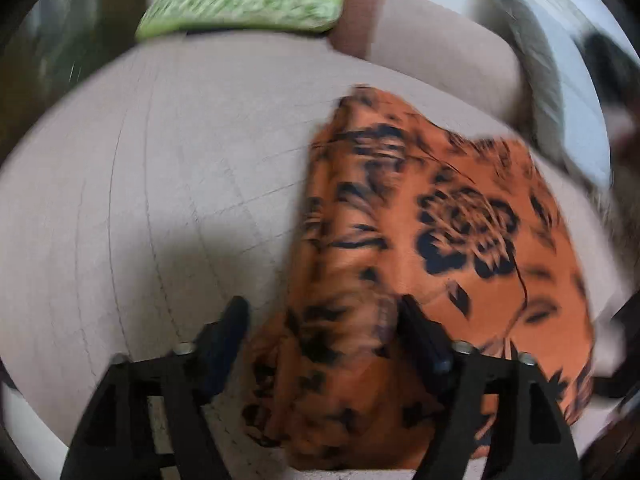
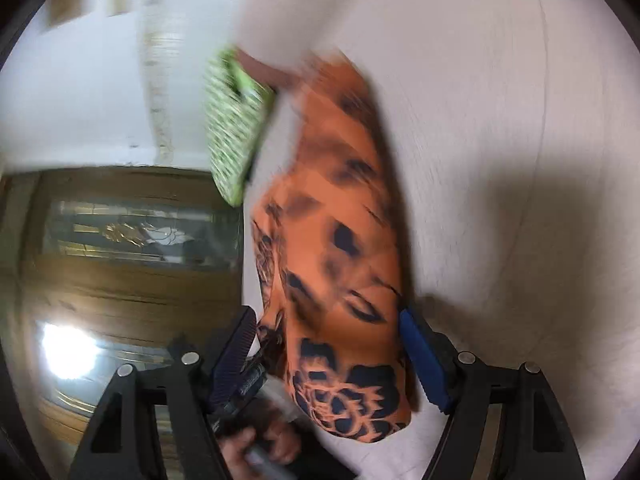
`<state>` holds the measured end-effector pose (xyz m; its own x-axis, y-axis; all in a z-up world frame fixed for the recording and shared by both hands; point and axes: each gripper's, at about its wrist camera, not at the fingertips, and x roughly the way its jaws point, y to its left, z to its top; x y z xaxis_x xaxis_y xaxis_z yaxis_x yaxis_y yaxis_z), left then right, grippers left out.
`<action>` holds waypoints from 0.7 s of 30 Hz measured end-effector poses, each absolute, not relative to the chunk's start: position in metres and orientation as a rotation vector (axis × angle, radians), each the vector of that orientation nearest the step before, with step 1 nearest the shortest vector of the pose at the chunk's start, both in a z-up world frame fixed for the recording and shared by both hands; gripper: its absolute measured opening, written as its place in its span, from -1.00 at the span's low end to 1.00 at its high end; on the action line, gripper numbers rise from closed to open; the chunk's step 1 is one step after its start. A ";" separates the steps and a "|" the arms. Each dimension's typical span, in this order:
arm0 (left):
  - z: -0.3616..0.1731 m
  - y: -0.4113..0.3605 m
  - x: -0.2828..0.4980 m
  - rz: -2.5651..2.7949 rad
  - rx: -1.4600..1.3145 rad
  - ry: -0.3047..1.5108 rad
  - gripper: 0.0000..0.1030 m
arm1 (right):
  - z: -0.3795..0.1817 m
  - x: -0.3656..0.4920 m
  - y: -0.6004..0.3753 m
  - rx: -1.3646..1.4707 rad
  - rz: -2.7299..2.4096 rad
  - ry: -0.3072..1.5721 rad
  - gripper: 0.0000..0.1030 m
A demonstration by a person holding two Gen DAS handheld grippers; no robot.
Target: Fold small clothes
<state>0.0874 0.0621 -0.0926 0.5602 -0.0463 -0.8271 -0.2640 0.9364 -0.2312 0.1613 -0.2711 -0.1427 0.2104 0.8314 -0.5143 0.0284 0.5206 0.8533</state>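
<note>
Here the largest surface is the pale quilted bed cover (image 1: 160, 184), which carries everything in view. On it lies the orange garment with black floral print (image 1: 440, 220), the item to be folded.

In the left wrist view the garment runs from between the fingers forward and to the right. A bunched, ridge-like fold extends straight ahead from the gap, and the flatter panel spreads to the right of the right-hand finger. The long axis of that ridge is roughly in line with the fingers. The left gripper (image 1: 320, 312) has its fingers apart, with cloth lying in the gap; whether either pad presses the cloth cannot be told because of motion blur.

In the right wrist view the garment forms a long strip running forward and slightly left from between the fingers. The right gripper (image 2: 326, 320) also has its fingers apart, straddling the near end of the strip. No clamping on the cloth is visible.

Both grippers therefore sit at the near edge of the garment, with the cloth's length leading away from them. Judged from this, the next move calls for closing on that near edge.

Beyond the far end of the garment lies a green patterned pillow (image 1: 248, 0). A brown-edged cushion (image 1: 420, 36) sits just right of the pillow.
</note>
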 end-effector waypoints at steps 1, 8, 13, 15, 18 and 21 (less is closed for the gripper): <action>-0.094 0.066 0.090 0.116 -0.361 0.982 0.59 | -0.137 0.158 -0.267 0.805 0.646 1.233 -0.03; -0.095 0.063 0.093 0.118 -0.374 0.984 0.66 | -0.141 0.153 -0.259 0.728 0.533 1.259 -0.18; -0.092 0.064 0.087 0.116 -0.394 0.979 0.66 | -0.107 0.159 -0.292 0.818 0.555 1.122 0.24; -0.091 0.063 0.085 0.118 -0.399 0.980 0.66 | -0.098 0.178 -0.301 0.833 0.533 1.082 0.29; -0.089 0.065 0.082 0.122 -0.406 0.984 0.66 | -0.110 0.219 -0.293 0.850 0.519 1.134 0.40; -0.093 0.069 0.085 0.114 -0.414 0.983 0.66 | -0.118 0.242 -0.269 0.832 0.595 1.152 0.34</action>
